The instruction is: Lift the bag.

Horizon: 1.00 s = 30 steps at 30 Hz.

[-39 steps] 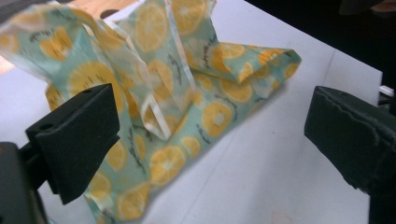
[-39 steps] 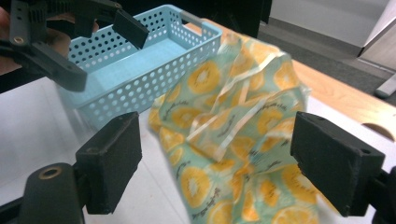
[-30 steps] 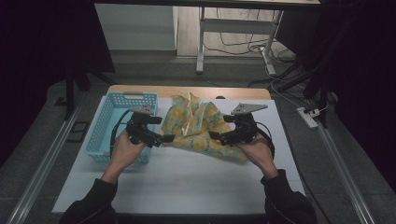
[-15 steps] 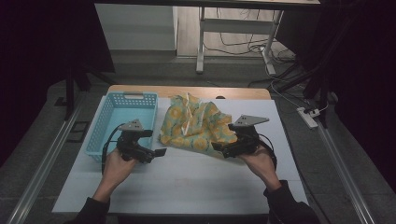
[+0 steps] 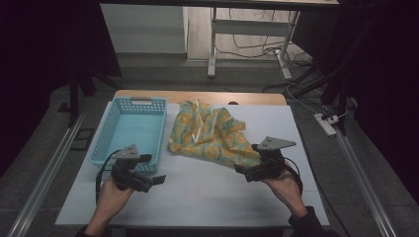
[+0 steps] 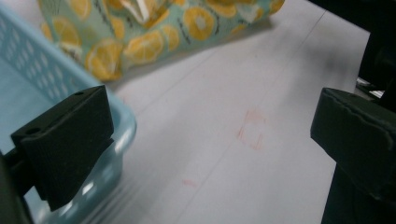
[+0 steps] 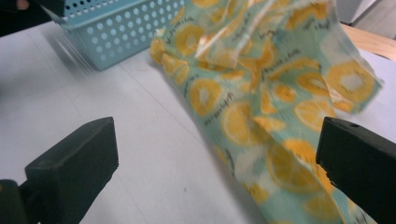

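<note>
- I'm over a white table [image 5: 207, 197] in a dim room.
- The orange-print cloth [image 5: 210, 136] lies rumpled mid-table, beside the blue basket [image 5: 131, 131].
- My right gripper [image 5: 247, 173] is nearer, at its near-right edge, jaws wide, empty.
- My left gripper [image 5: 155, 180] sits apart, also spread, empty.

Right claw [image 7: 217, 154] wide open, both black jaws low in frame, nothing between them. Crumpled orange-slice print cloth [image 7: 261, 93] lies on the white desk [image 7: 93, 107], running from centre to the right jaw, one edge lifted at far right. Light blue perforated basket [image 7: 121, 28] at far left, just beside the cloth.
</note>
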Each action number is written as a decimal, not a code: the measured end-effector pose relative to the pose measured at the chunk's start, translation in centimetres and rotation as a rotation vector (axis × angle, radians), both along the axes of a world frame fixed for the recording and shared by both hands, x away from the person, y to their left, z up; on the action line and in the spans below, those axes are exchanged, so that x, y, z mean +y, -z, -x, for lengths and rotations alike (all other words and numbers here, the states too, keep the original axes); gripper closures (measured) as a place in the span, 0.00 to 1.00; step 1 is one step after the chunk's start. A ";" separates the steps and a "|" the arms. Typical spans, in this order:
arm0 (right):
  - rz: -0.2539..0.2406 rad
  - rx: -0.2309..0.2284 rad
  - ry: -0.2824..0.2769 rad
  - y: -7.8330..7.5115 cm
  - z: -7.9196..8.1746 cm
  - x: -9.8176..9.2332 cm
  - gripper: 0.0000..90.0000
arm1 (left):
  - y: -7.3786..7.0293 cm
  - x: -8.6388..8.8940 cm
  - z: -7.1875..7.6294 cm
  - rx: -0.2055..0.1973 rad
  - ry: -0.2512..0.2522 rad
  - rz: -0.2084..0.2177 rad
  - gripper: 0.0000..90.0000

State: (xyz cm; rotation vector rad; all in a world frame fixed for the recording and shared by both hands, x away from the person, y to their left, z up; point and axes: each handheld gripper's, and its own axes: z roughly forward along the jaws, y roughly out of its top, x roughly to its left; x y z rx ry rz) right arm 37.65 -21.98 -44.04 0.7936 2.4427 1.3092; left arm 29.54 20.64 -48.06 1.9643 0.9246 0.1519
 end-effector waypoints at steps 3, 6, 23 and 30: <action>-0.002 0.003 0.023 0.4 0.6 -0.9 0.00 | 0.5 0.7 0.9 0.005 -0.020 0.012 0.00; -0.008 0.008 0.042 0.8 1.1 -1.8 0.00 | 0.5 1.4 1.9 -0.006 -0.050 0.006 0.00; 0.030 -0.033 0.145 2.2 5.1 -5.9 0.00 | 2.1 4.8 6.3 0.003 -0.161 -0.009 0.00; 0.034 0.001 0.186 3.5 6.3 -7.7 0.00 | 2.9 5.9 7.3 0.019 -0.197 -0.020 0.00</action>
